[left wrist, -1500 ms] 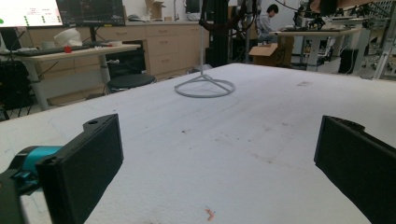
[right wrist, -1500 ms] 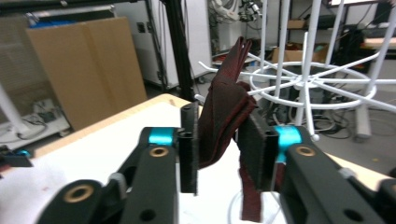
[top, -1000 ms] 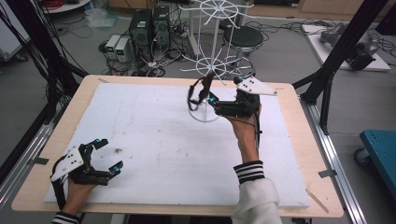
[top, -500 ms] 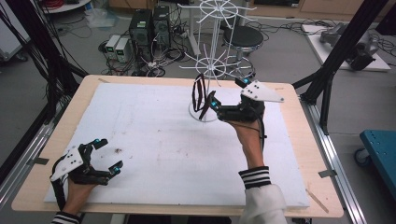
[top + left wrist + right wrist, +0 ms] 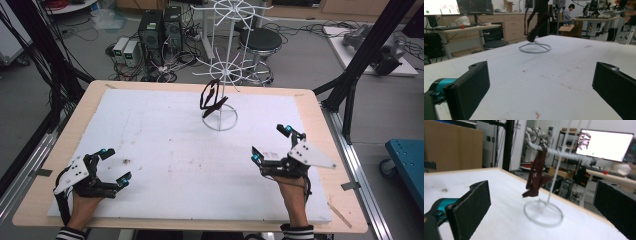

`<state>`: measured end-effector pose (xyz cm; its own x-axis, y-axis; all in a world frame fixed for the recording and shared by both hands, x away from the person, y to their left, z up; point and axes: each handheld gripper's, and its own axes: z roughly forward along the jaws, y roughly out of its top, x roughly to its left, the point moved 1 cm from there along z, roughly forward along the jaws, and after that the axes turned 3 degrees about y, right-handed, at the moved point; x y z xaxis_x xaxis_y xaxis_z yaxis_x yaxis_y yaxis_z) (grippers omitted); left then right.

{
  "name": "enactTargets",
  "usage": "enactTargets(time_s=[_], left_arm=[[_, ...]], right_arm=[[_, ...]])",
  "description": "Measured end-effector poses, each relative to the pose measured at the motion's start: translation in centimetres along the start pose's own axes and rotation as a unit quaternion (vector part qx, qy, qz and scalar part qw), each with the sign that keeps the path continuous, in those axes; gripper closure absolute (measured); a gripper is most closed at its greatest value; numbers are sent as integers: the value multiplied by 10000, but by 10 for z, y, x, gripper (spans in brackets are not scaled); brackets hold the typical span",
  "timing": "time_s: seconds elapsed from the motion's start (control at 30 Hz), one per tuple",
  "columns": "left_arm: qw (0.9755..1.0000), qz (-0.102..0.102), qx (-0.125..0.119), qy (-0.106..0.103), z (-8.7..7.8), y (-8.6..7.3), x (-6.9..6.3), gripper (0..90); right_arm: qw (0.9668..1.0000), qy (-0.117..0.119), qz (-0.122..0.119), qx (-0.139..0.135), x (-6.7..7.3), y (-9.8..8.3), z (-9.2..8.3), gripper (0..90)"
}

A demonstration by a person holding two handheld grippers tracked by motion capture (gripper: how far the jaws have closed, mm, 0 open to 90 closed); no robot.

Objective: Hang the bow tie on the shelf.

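A white wire rack (image 5: 220, 120) with a ring base stands at the far middle of the white board. A dark maroon strap-like item (image 5: 211, 96) hangs from one of its lower arms; it also shows as the dark item (image 5: 535, 27) and the dark item (image 5: 537, 173) in the gripper views. My right gripper (image 5: 270, 145) rests open near the board's front right, well away from the rack, nothing between its jaws. My left gripper (image 5: 114, 166) lies open at the front left corner, empty.
The white foam board (image 5: 165, 145) lies on a wooden table (image 5: 320, 115). Black frame posts (image 5: 360, 65) stand at both sides. Computers, cables and a stool (image 5: 260, 40) sit on the floor beyond the far edge.
My right gripper has let go of the dark item at the rack and drawn back toward the front right. The item now hangs on the rack. The left gripper has not moved.
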<state>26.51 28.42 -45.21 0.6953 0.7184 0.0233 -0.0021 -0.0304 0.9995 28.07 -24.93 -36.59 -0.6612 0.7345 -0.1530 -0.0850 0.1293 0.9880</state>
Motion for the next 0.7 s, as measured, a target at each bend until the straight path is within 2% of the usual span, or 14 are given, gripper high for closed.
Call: enactTargets(time_s=[0.2, 0.27, 0.37, 0.5, 0.63, 0.7], left_arm=[[10000, -2, 1, 5, 0, 0, 0, 17], [10000, 4, 3, 12, 0, 0, 0, 17], [10000, 25, 2, 7, 0, 0, 0, 17], [10000, 12, -7, 24, 0, 0, 0, 17], [10000, 17, -16, 37, -1, 0, 0, 17], [10000, 20, -18, 37, -1, 0, 0, 17]], right_arm=[[9994, -85, 320, 94, 1, -37, -15, 6], [9994, -118, 304, 111, 1, -44, -17, 6], [9988, -170, 446, 53, 1, -55, -22, 6], [9983, -296, 494, -50, -3, -68, -28, 6], [9969, -401, 652, -176, -7, -78, -33, 6], [9968, -432, 642, -181, -8, -82, -34, 6]])
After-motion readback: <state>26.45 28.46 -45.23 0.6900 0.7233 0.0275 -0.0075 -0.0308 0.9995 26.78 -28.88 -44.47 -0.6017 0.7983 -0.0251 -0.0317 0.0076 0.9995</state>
